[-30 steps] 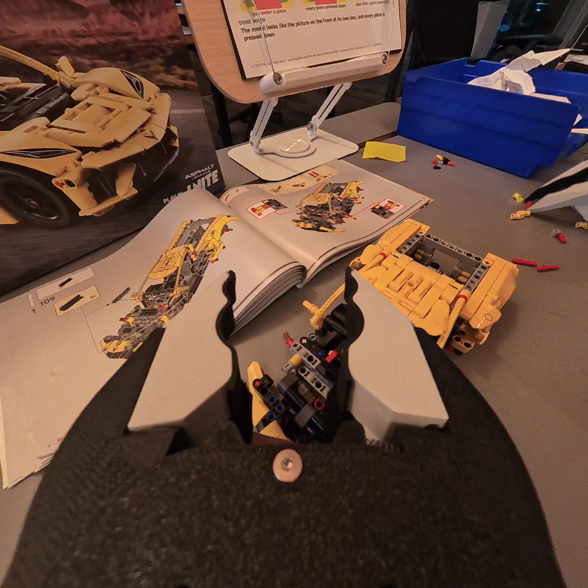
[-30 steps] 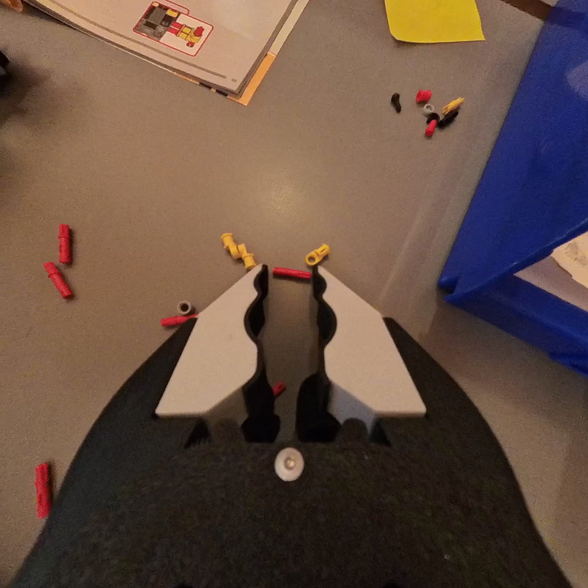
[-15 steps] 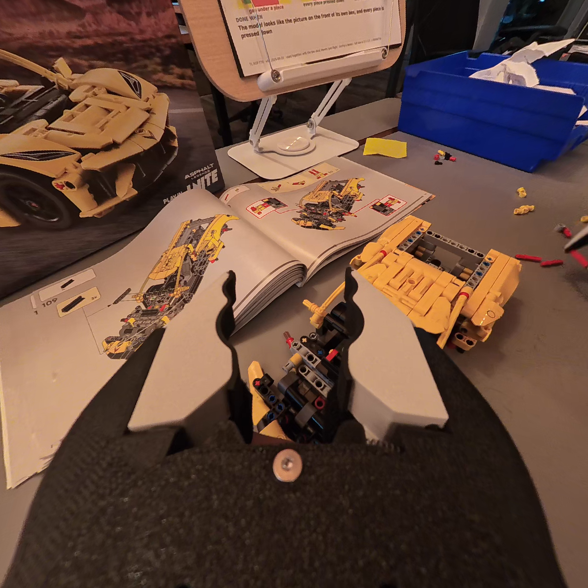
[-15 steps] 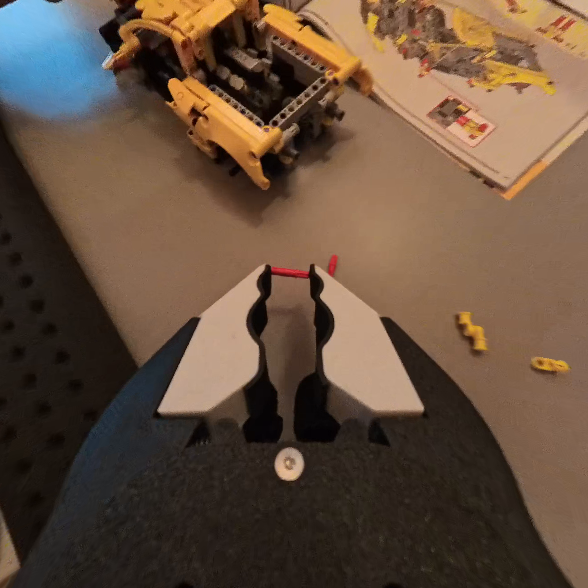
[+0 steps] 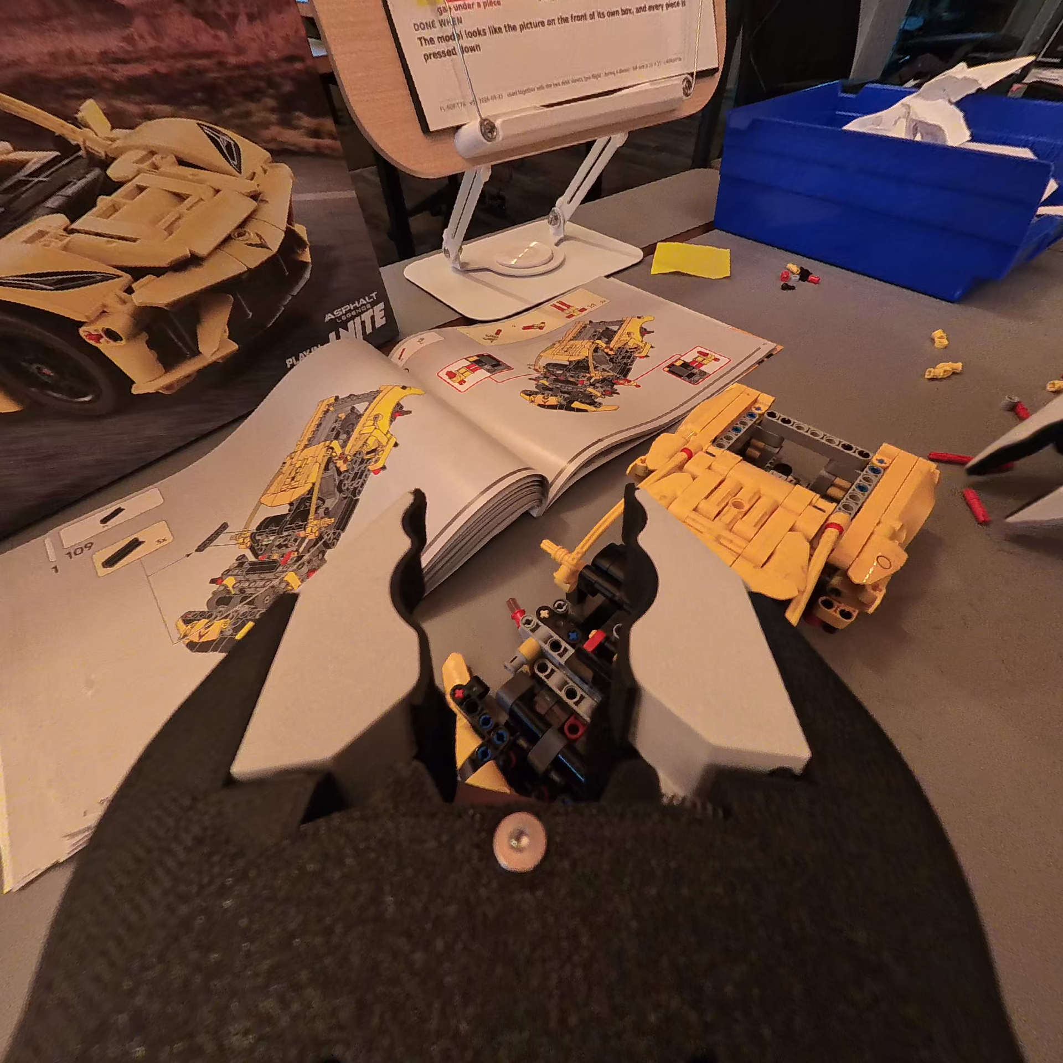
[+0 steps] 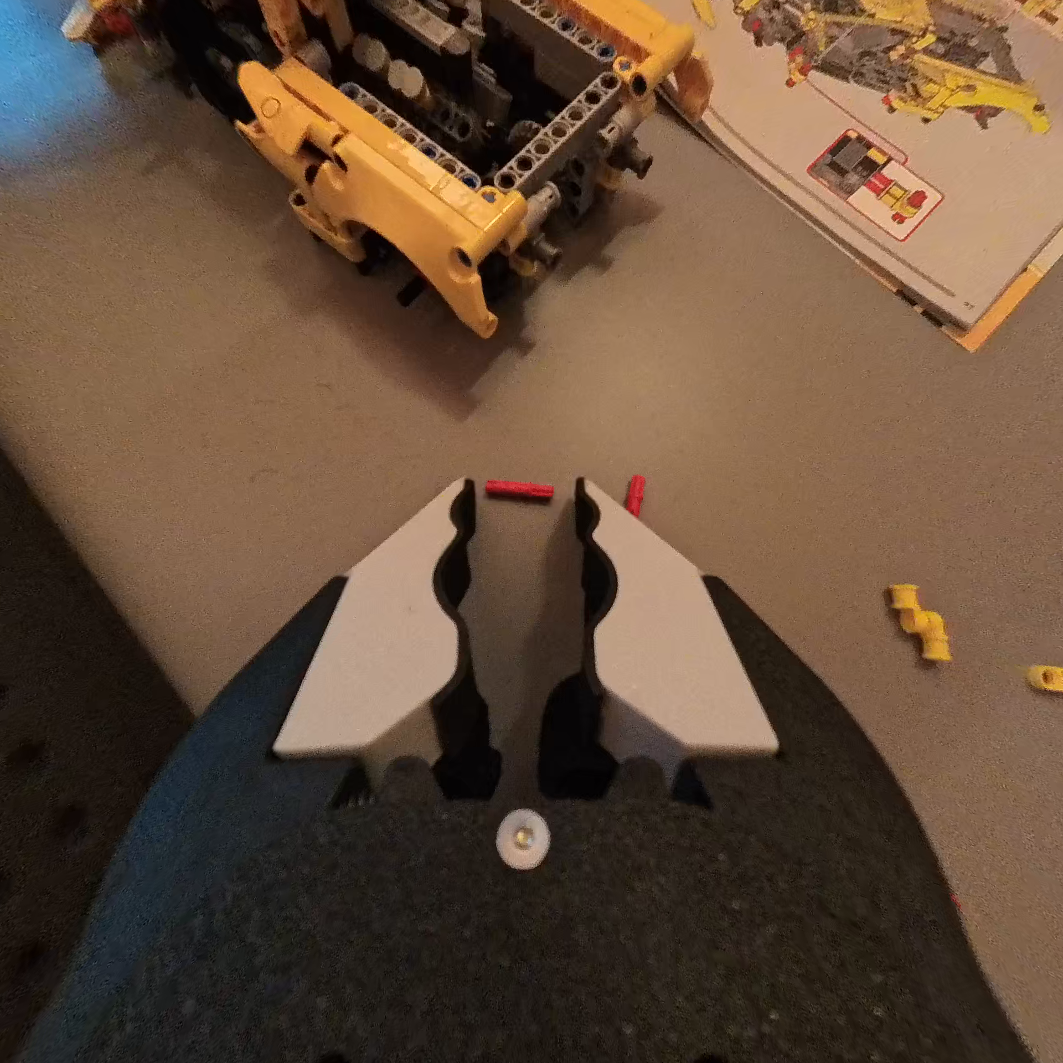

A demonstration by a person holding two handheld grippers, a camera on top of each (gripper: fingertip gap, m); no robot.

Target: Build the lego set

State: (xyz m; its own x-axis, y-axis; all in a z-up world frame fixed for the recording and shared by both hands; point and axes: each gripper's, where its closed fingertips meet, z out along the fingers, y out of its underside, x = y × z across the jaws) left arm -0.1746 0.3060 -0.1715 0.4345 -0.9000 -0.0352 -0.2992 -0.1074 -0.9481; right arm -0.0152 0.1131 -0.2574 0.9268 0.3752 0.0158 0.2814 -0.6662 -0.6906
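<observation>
My left gripper [image 5: 522,500] is shut on a black, grey and yellow lego sub-assembly [image 5: 546,690], which sits deep between its fingers above the table. The yellow car body [image 5: 776,506] lies on the grey table just right of it. It also shows in the right wrist view [image 6: 402,172], ahead and to the left. My right gripper [image 6: 520,486] is low over the table and open. A red pin [image 6: 519,490] lies crosswise between its tips with a small gap at each end. The right gripper also shows in the left wrist view [image 5: 1021,483], right of the car body.
The open instruction booklet [image 5: 460,448] lies left of the car body, with the set's box [image 5: 144,259] behind it. A sheet stand [image 5: 517,259] and a blue bin [image 5: 891,190] stand at the back. Another red pin [image 6: 634,494] and yellow connectors [image 6: 917,627] lie loose. A dark perforated surface [image 6: 57,633] borders the table. Across from one pair of fingers to the other is roughly 25 centimetres.
My right gripper swung from the loose parts by the blue bin to in front of the car body with the red pin. Its jaws are now wider and off the pin. The left barely moved.
</observation>
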